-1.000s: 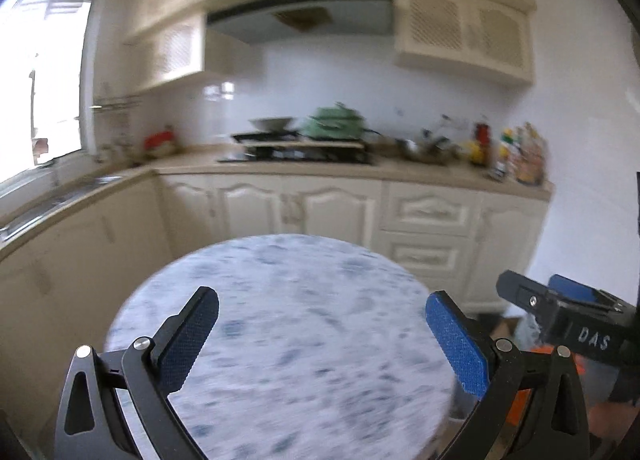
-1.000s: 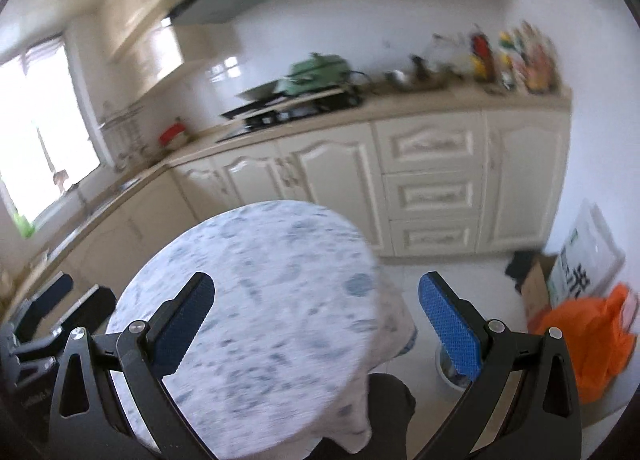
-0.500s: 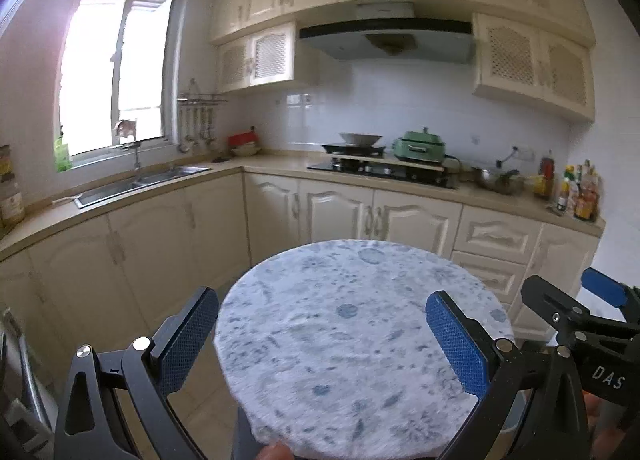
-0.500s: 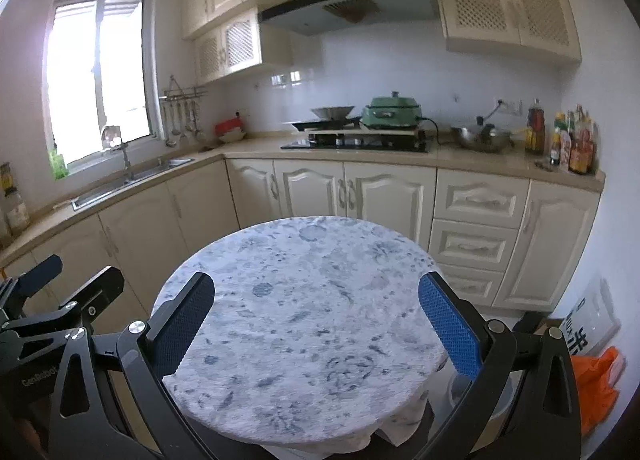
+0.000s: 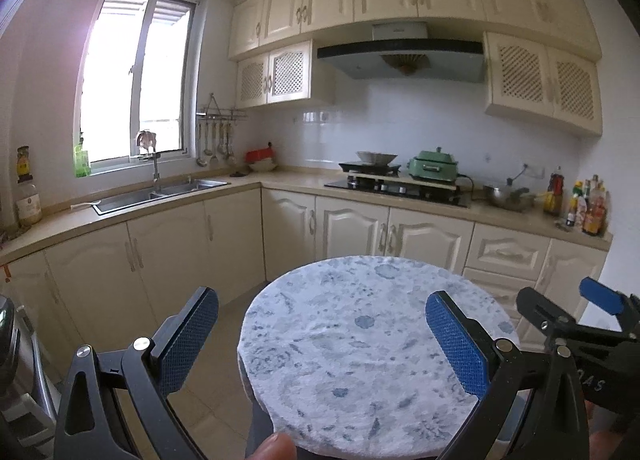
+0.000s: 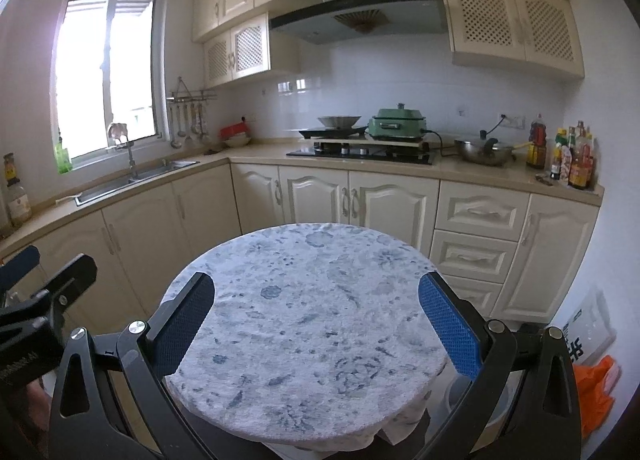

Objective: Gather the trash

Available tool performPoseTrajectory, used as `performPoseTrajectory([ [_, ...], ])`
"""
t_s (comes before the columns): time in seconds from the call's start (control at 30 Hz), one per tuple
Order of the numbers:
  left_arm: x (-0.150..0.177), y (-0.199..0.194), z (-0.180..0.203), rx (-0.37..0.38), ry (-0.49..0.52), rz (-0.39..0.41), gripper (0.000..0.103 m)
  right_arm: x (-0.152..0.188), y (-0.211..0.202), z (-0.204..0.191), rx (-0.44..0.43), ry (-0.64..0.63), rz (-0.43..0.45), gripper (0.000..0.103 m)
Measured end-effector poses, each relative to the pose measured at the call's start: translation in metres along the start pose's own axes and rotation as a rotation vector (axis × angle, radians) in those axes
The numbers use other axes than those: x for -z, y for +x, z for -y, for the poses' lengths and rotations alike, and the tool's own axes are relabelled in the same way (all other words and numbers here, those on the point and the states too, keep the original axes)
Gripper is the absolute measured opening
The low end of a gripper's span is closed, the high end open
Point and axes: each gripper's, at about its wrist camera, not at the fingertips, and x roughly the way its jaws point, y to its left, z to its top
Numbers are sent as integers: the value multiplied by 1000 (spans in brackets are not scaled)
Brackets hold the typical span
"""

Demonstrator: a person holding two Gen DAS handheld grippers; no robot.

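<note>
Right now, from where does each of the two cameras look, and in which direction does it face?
Left wrist: sits on the left gripper, faces the round table and kitchen counter; shows its open blue fingers, a fingertip at the bottom edge, and the right gripper at the right edge.
Right wrist: sits on the right gripper, faces the same way; shows its open fingers and the left gripper at the left edge.
Shared: table, sink, stove, green pot.
</note>
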Motion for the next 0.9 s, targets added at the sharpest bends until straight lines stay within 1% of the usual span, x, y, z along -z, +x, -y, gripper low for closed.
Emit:
performPoseTrajectory([
  [0.07, -1, 1, -1, 5, 9, 3, 102, -1, -1, 0, 5, 0, 6, 103],
  [0.2, -2, 6, -5, 37, -5, -8, 102, -1, -3, 0, 15, -3, 15, 103],
  [0.33, -1, 3, 1, 29, 0, 1, 102, -1, -2, -1, 11, -11, 15, 103],
  [0.57, -1, 12, -9, 45, -5, -4, 102, 0, -1, -1, 5, -11, 17, 103],
  [0.73, 1, 14, -5, 57, -17, -16, 102, 0, 1, 0, 12, -5, 11, 103],
  [0.9, 0, 13, 0, 55, 2, -6, 102, 1, 2, -1, 10, -2, 8, 103],
])
